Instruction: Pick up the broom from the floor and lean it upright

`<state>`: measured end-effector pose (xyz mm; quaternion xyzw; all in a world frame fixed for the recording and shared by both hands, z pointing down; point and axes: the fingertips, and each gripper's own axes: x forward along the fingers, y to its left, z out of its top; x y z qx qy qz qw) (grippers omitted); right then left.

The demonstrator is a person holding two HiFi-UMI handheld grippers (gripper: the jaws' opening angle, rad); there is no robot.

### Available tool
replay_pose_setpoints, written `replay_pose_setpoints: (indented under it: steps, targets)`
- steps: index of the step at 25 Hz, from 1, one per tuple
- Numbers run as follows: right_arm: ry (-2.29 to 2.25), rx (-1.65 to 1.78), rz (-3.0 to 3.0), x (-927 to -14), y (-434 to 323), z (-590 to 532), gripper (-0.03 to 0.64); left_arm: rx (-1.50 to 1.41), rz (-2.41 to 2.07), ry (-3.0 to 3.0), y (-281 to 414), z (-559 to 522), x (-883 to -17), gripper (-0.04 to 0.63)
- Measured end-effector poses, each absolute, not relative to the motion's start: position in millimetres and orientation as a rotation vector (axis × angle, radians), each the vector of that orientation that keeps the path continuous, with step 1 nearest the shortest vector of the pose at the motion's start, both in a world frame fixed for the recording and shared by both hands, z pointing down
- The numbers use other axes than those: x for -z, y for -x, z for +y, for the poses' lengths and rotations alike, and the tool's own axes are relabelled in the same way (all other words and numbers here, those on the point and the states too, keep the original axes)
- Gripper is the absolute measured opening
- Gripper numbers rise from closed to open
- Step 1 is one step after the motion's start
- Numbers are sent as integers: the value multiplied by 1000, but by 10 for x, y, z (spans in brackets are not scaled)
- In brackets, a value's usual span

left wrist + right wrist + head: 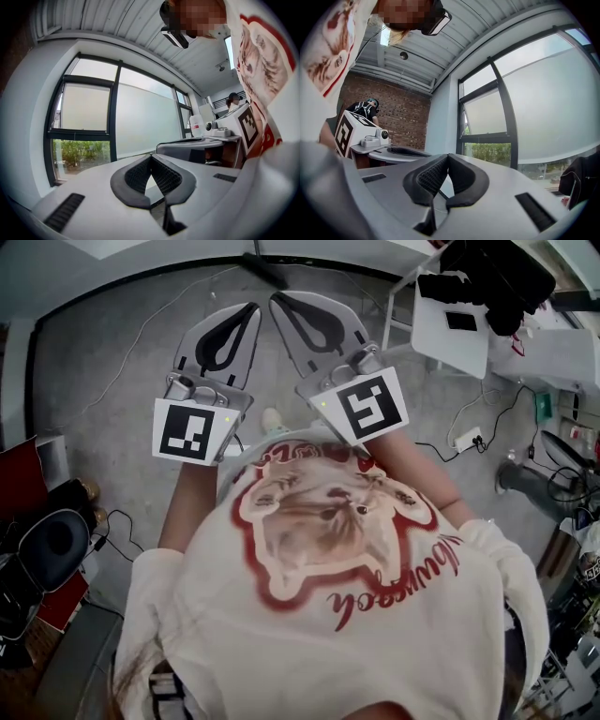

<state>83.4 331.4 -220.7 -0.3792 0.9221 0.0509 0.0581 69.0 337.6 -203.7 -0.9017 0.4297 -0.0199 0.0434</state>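
No broom shows in any view. In the head view my left gripper (254, 307) and right gripper (275, 296) are held side by side in front of the person's chest, over grey floor, with their tips close together. Both point level. In the left gripper view my left gripper (150, 156) has its jaws shut with nothing between the black pads. My right gripper (448, 155) looks the same in its own view: jaws together, nothing held. Each gripper view also catches the other gripper alongside: the right gripper (206, 140) and the left gripper (389, 152).
A white table (450, 329) carrying black gear stands at upper right. Cables and a power strip (466, 439) lie on the floor to the right. A black chair (52, 542) sits at left. Large windows (108, 117) fill the wall ahead. Another person (369, 106) stands far back.
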Motion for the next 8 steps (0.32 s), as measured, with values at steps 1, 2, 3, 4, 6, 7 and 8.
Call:
replay_pose_setpoints:
  steps: [1, 2, 3, 4, 6, 7, 8]
  targets:
    - [1142, -154, 2798, 2205, -800, 3323, 25, 59, 1317, 2755, -663, 3381, 2042, 20]
    - [1134, -153, 2803, 2201, -770, 3331, 25, 59, 1319, 2754, -643, 3383, 2041, 20]
    - [1127, -154, 2806, 2198, -748, 3335, 25, 57, 1320, 2754, -633, 3379, 2040, 20]
    - [1121, -155, 2807, 2198, -737, 3335, 25, 53, 1319, 2754, -634, 3373, 2041, 20]
    - [1115, -155, 2806, 2196, -748, 3325, 25, 47, 1314, 2755, -667, 3357, 2042, 20]
    - [1114, -155, 2806, 2193, -764, 3317, 25, 46, 1310, 2754, -691, 3348, 2042, 20]
    - [1113, -154, 2806, 2190, -782, 3308, 25, 45, 1306, 2753, -717, 3338, 2042, 20]
